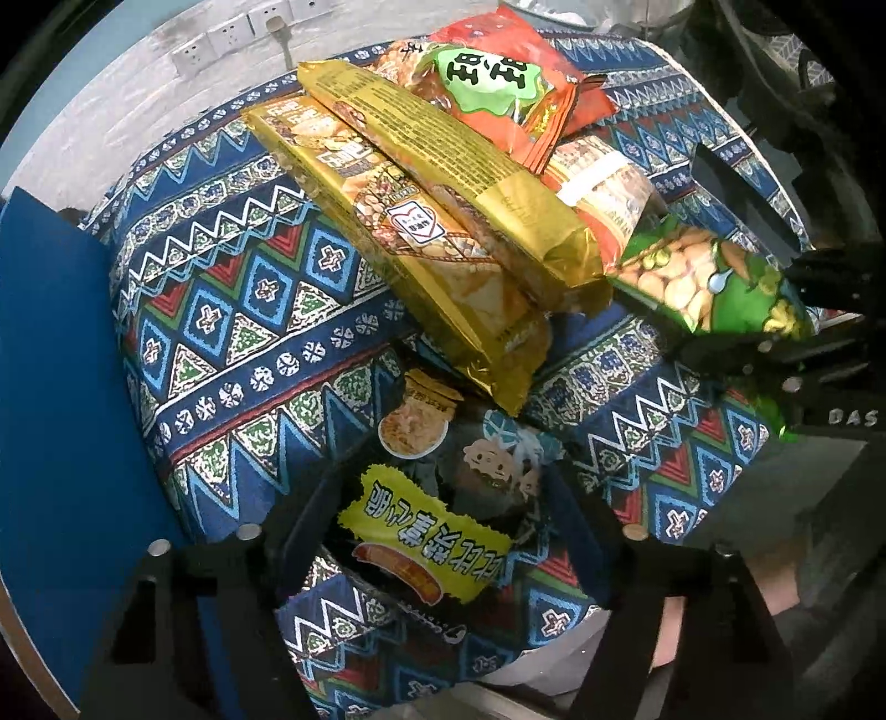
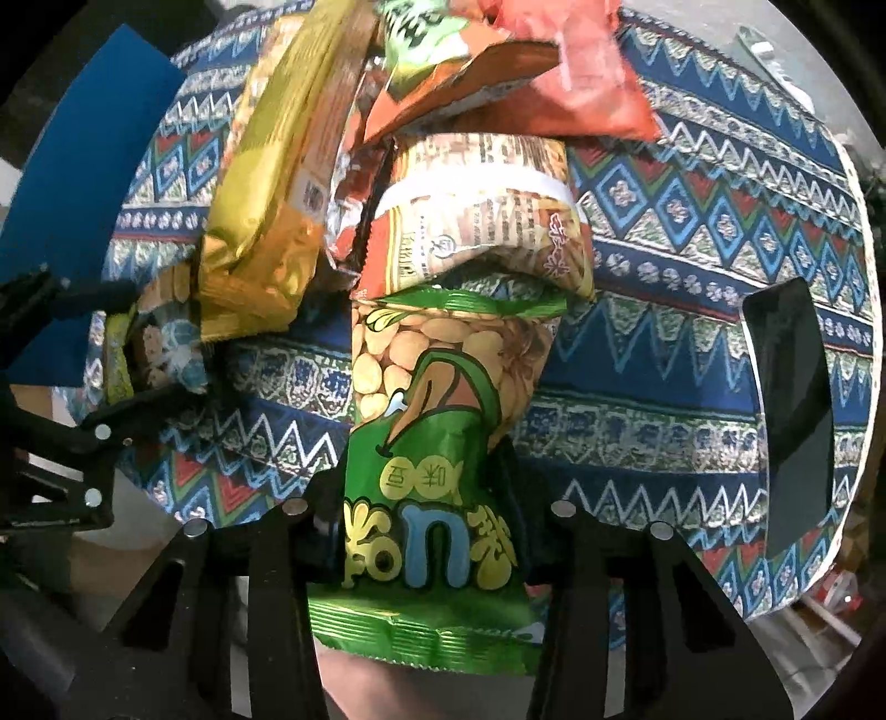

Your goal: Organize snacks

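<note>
A green nut packet (image 2: 426, 443) hangs over the patterned fabric basket (image 2: 692, 277), with my right gripper (image 2: 426, 526) shut on its lower end. The left wrist view shows that packet (image 1: 692, 277) and gripper (image 1: 775, 315) at the right. My left gripper (image 1: 443, 531) points down into the basket (image 1: 249, 288), closed on a dark packet with a yellow label (image 1: 426, 531); the pads touch both its sides. In the basket lie two long gold packets (image 1: 443, 221), an orange-red packet (image 1: 498, 83) and a beige and red packet (image 1: 603, 194) under the green one's top.
A blue board (image 1: 55, 387) stands along the basket's left side. A dark handle cutout (image 2: 792, 415) opens in the basket's right wall. Wall sockets (image 1: 221, 39) sit on the grey wall behind. The basket's left floor is bare fabric.
</note>
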